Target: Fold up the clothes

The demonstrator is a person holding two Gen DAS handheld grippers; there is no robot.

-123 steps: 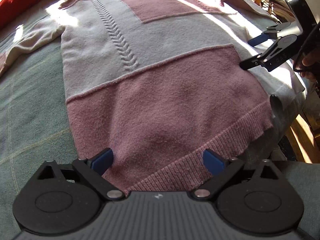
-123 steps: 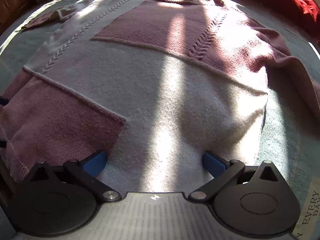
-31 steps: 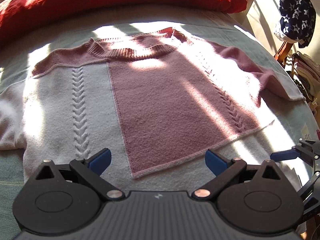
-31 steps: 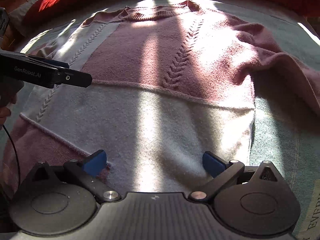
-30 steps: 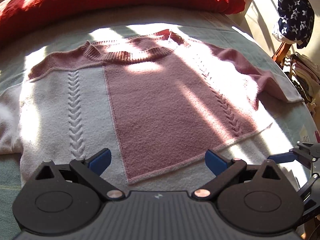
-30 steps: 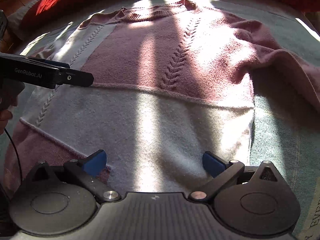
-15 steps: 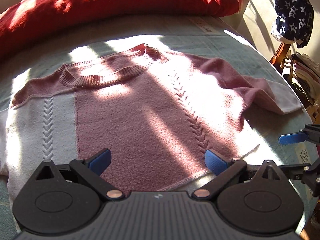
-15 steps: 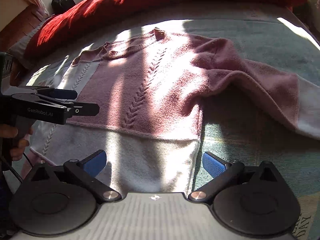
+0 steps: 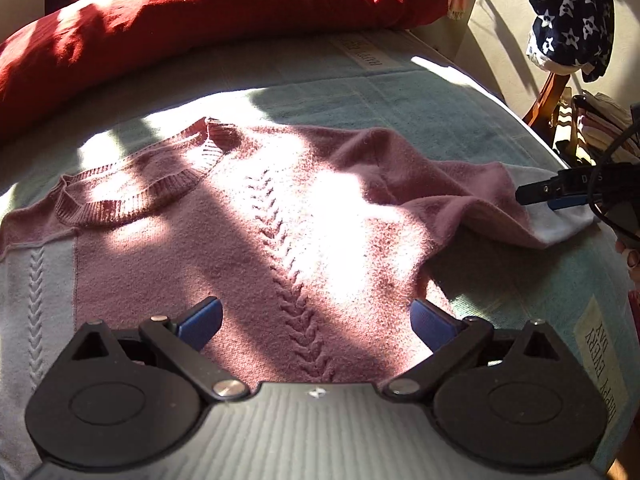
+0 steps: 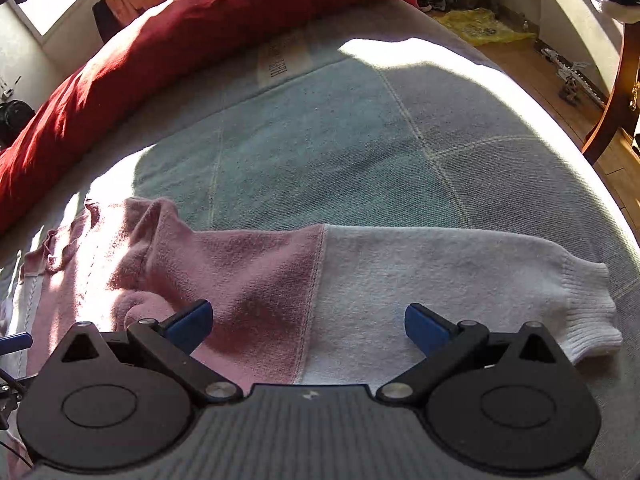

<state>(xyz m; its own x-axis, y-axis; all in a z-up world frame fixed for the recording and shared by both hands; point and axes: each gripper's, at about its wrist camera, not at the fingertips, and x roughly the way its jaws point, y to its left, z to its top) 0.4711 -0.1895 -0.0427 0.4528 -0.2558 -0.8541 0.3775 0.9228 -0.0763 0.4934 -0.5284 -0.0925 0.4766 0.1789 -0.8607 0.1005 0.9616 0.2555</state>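
Two claws hang spread and empty over a pink-and-white sweater (image 9: 248, 248) that lies flat and face up on the bed (image 10: 360, 140), with no fold made yet: the left claw (image 9: 316, 318) above the chest by the cable stitch, the right claw (image 10: 306, 322) above the outstretched right sleeve (image 10: 400, 276), whose white cuff (image 10: 588, 304) points right. Judging by this, the sleeve is likely the first part to come in, then the other sleeve and the body; a red pillow (image 9: 192, 28) lies along the far edge, well apart from the sweater, and nothing blocks the sleeve
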